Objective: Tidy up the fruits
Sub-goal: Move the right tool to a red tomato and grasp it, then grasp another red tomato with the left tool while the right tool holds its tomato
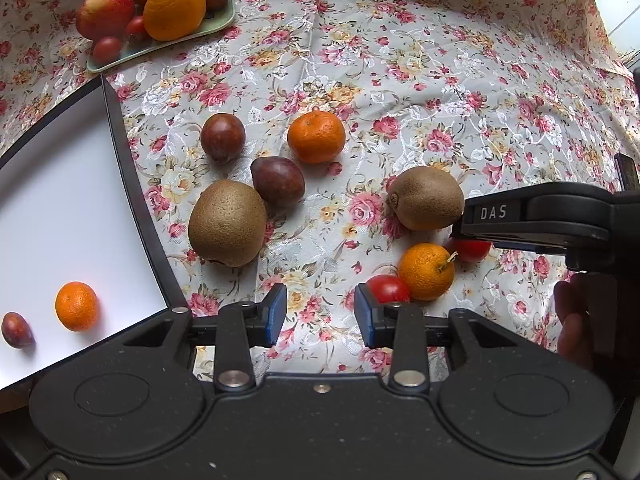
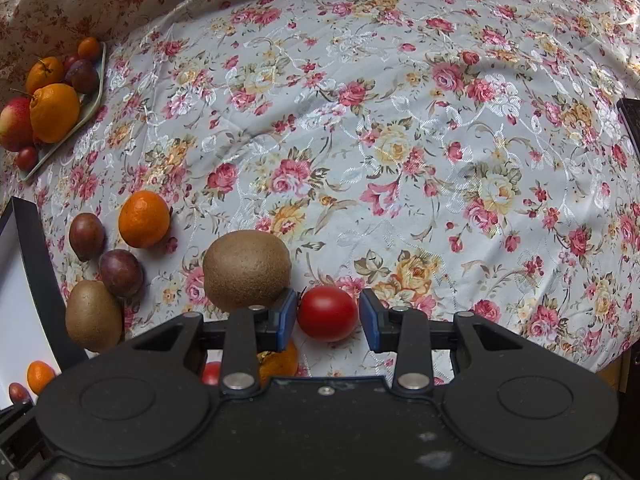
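Loose fruit lies on the floral cloth: two kiwis, two dark plums, two mandarins and two tomatoes. My left gripper is open over bare cloth, and the nearer tomato is just off its right pad. My right gripper is open with a red tomato between its blue pads, close to both. A kiwi sits against the left pad. In the left wrist view the right gripper reaches in from the right over that tomato.
A white tray with a black rim at the left holds a mandarin and a plum. A green plate at the back left is piled with oranges, an apple and small fruits. A hand shows at the right.
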The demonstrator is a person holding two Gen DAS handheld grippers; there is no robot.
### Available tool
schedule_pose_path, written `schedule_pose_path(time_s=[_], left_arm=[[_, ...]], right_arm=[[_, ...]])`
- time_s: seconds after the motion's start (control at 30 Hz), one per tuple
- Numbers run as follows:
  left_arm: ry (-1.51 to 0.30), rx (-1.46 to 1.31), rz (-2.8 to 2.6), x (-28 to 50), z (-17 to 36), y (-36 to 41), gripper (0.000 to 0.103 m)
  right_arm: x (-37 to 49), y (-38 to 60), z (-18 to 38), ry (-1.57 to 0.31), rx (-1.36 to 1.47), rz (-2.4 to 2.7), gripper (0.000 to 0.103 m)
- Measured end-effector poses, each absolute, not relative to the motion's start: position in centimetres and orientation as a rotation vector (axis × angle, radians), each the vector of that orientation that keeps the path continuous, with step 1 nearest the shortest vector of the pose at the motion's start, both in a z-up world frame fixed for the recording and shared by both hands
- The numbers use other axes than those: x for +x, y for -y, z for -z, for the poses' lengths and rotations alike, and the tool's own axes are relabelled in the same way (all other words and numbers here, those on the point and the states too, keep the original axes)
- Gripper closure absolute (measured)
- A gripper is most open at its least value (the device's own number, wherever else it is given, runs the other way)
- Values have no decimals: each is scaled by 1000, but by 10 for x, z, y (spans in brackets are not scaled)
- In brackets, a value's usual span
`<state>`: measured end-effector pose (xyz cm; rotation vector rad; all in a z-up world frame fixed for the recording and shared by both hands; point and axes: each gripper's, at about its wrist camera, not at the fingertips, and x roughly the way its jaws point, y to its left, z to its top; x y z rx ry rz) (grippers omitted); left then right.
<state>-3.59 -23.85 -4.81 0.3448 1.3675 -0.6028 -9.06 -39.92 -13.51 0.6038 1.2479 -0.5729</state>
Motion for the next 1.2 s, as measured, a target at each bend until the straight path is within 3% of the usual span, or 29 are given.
schedule_pose_path(time_s=[0.93,1.2], left_arm=[[-1398,299,748,-51,51,256,58],[-1417,351,729,-58,64,269,58]], right_arm=[[-93,402,154,-1290,601,579,67],[-107,411,126,-1188,571,604,67]])
